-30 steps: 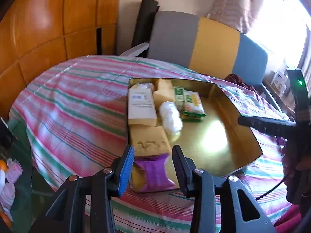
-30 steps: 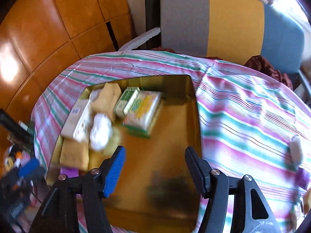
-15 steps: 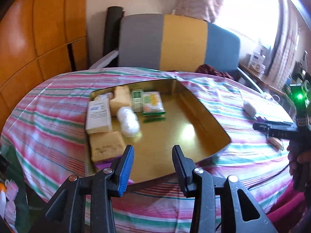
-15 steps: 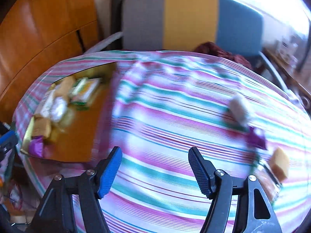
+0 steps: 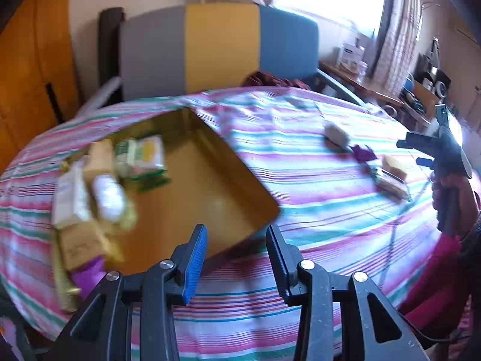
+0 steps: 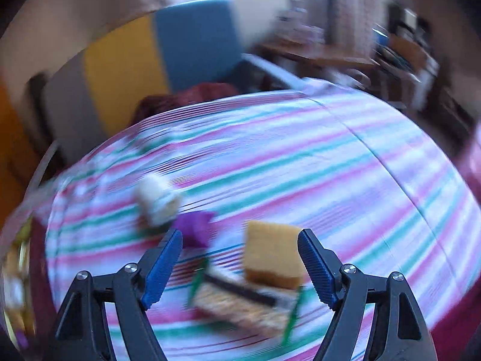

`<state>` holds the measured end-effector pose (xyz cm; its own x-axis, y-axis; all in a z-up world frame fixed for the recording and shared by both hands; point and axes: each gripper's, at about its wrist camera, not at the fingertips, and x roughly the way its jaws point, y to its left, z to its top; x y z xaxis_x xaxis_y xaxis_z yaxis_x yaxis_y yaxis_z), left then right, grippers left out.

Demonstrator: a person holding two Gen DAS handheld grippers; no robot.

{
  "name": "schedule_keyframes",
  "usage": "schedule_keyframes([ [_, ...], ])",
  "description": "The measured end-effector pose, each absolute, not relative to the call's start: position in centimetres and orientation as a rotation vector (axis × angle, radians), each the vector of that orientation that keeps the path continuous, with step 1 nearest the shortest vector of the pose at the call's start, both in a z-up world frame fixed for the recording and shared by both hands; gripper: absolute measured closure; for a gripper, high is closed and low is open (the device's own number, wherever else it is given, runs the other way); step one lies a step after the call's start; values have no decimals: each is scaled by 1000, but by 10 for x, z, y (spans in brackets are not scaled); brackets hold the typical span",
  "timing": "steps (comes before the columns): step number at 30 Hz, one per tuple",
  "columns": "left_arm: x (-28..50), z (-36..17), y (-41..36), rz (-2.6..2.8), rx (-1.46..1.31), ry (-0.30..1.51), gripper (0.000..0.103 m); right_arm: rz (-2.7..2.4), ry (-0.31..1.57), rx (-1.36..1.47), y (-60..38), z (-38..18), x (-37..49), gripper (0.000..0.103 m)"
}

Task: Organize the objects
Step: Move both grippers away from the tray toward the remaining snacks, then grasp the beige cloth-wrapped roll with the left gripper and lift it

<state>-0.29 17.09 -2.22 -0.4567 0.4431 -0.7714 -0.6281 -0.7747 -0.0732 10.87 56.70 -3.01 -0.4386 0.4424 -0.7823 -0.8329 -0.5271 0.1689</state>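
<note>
Both claws are empty as we work at the striped table: our right gripper [image 6: 240,254] hangs with its blue-padded jaws spread wide, and between them we see a tan sponge block [image 6: 272,254] lying on the cloth, touching neither pad. Just below the block lies a flat clear packet with green edges [image 6: 245,300], and the block appears to rest partly on it. To the left of the block sit a purple wrapper [image 6: 195,225] and, beyond it, a pale roll [image 6: 157,200]; all are blurred, so finer detail is lost to us.

Our left gripper [image 5: 237,246] also stands parted and holds nothing, poised over the near corner of the gold tray [image 5: 210,186]. Along the tray's left side, close together, we see a white box [image 5: 70,200], a white bundle [image 5: 108,198], a tan block [image 5: 82,245], a purple packet [image 5: 87,273] at the near end and a green-and-yellow pack [image 5: 144,153] toward the far end; the right half of its floor is bare metal.

From the left wrist view the loose group lies well apart from the tray, on the right of the striped tablecloth [image 5: 294,156]. Behind the table stands a chair with grey, yellow and blue panels [image 5: 221,45].
</note>
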Motion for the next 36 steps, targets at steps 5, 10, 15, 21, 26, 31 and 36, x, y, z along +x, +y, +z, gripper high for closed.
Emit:
schedule_keyframes([
  [5,0,-24,213,2150,-1083,341,62,1986,842,-821,582,-30,126,23],
  [10,-10,-25,255,2075,-1116,317,62,1999,880,-794,583,-28,130,23],
  [15,-24,-30,295,2006,-1178,275,62,1999,967,-774,585,-34,133,23],
  [21,-44,-44,352,1891,-1297,204,59,2019,1020,-736,584,-30,136,23],
  [26,-65,-59,394,1806,-1411,93,51,2025,1080,-725,586,-33,136,22],
  [31,-88,-65,432,1780,-1470,-10,39,2030,1138,-662,589,-30,144,22],
  [36,-112,-73,466,1807,-1498,-80,25,1984,1231,-563,598,-31,162,21],
])
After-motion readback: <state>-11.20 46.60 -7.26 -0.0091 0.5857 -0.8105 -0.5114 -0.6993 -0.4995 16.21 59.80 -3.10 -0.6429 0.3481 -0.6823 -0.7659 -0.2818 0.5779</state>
